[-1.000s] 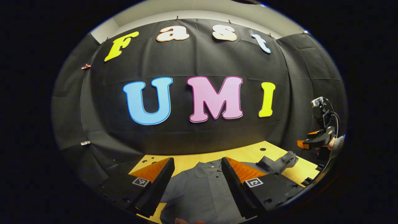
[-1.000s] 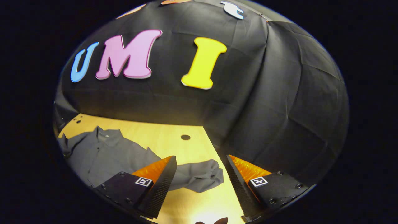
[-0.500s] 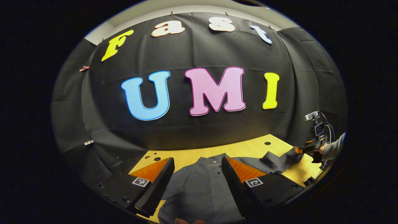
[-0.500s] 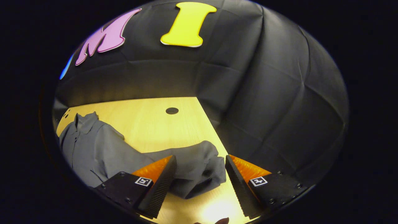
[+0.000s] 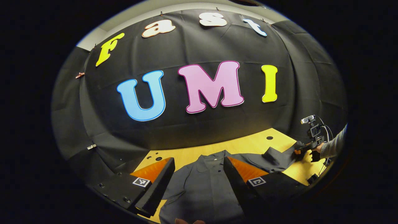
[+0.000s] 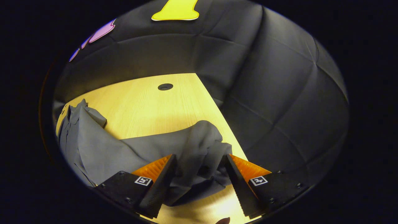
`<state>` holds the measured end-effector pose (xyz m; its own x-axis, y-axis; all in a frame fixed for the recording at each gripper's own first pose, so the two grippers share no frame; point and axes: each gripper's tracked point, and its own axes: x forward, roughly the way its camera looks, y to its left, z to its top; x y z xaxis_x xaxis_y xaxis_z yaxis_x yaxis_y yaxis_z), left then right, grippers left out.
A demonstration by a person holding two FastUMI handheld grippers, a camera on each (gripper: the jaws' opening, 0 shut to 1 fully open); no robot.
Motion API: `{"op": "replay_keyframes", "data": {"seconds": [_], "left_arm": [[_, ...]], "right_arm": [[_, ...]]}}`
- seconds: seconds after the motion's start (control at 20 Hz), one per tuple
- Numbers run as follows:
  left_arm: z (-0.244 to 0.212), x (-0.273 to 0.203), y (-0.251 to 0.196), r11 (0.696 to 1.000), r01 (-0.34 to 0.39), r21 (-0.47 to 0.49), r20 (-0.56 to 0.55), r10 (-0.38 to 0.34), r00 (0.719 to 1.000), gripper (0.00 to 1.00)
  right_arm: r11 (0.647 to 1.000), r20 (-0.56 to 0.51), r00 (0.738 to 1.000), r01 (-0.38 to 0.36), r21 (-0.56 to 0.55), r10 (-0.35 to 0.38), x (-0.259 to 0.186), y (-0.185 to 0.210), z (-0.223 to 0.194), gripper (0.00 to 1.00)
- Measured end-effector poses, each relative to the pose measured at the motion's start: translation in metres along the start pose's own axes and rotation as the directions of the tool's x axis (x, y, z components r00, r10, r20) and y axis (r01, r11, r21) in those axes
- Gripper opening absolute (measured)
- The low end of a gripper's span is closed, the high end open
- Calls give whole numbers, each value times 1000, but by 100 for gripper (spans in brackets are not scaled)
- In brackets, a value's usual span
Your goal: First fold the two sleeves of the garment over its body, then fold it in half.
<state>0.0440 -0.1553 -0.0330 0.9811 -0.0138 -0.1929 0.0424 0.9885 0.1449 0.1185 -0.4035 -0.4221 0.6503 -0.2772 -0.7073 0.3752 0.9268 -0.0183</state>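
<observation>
Right gripper [image 6: 199, 168] jaws spread around bunched sleeve [image 6: 199, 146] of grey button-up shirt [image 5: 202, 189], lower centre; risk: pinching several layers. Left gripper [image 5: 197, 177] jaws spread

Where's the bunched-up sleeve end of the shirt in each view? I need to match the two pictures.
Left gripper view: the bunched sleeve end lies far right on the table, just before the right gripper.
Right gripper view: the bunched sleeve end sits bottom centre, between the right gripper's open fingers.
Shared landmark: the round hole in the table, beyond the sleeve in both views.
</observation>
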Motion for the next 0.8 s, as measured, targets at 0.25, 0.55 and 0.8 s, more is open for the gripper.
{"op": "replay_keyframes", "data": {"seconds": [0.25,0.55,0.8], "left_arm": [[-4,-4,3,999,-32,-19,-21,32,999,98],[-15,-15,37,994,-103,-45,-36,101,994,98],[-22,-17,72,993,-113,-36,-16,112,994,99]], "right_arm": [[996,0,996,-84,36,84,3,13,-5,65],[999,104,994,13,45,-18,-24,-11,22,13],[991,266,962,21,130,-55,-87,-18,74,13]]}}
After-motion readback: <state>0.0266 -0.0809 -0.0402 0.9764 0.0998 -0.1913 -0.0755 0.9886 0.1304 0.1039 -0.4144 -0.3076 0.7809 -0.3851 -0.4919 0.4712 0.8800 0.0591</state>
